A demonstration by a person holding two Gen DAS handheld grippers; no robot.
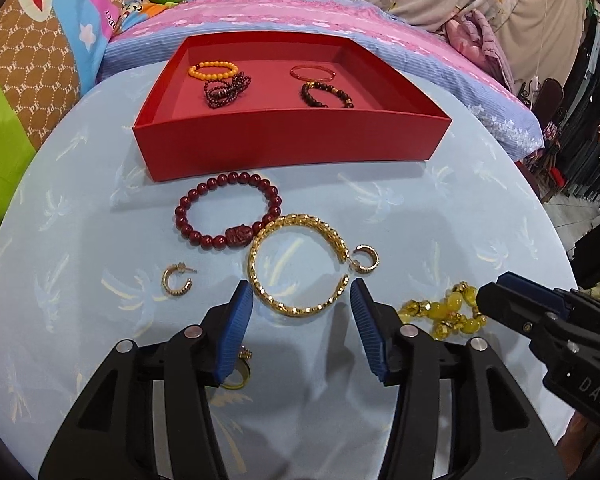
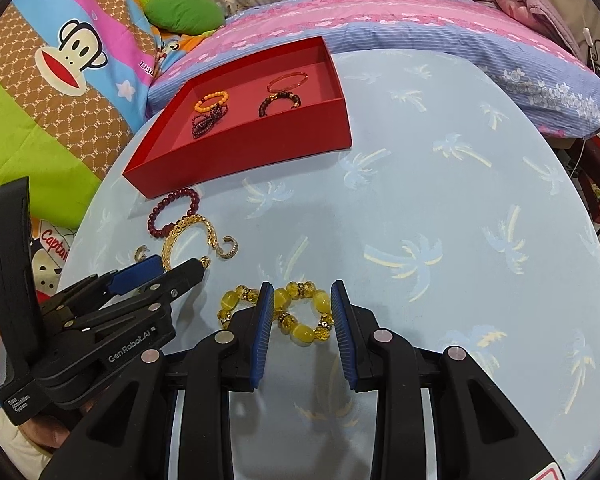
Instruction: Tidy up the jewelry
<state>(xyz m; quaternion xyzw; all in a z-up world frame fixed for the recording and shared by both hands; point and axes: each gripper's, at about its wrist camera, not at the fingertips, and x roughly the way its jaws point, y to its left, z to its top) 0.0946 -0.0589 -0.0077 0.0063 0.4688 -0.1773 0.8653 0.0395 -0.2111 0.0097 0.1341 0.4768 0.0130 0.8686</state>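
The left tool (image 1: 302,298) stands with its blue pads spread wide and gripping nothing; the gold bangle (image 1: 298,264) lies flat on the tabletop (image 1: 460,208) just ahead of and between the fingertips, its open ends turned toward the right pad. Touching the bangle's far left edge is the dark red bead bracelet (image 1: 228,208), farther ahead of that tool. A small gold hoop earring (image 1: 177,280) sits ahead and to the left of the left pad, a second hoop earring (image 1: 366,258) lies just beyond the right pad beside the bangle's gap, and another gold piece (image 1: 238,372) is mostly hidden under the left finger. Well ahead, near the tabletop's far edge, the red tray (image 1: 284,144) holds an orange bead bracelet (image 1: 214,70), a dark beaded strand (image 1: 226,90), a thin red bangle (image 1: 312,73) and a brown bead bracelet (image 1: 326,94). The right tool (image 2: 300,308) is also parted and holds nothing; the yellow bead bracelet (image 2: 296,312) rests on the tabletop between its pads, with one loop of beads spilling out past the left pad. Whether the pads touch the beads cannot be told.
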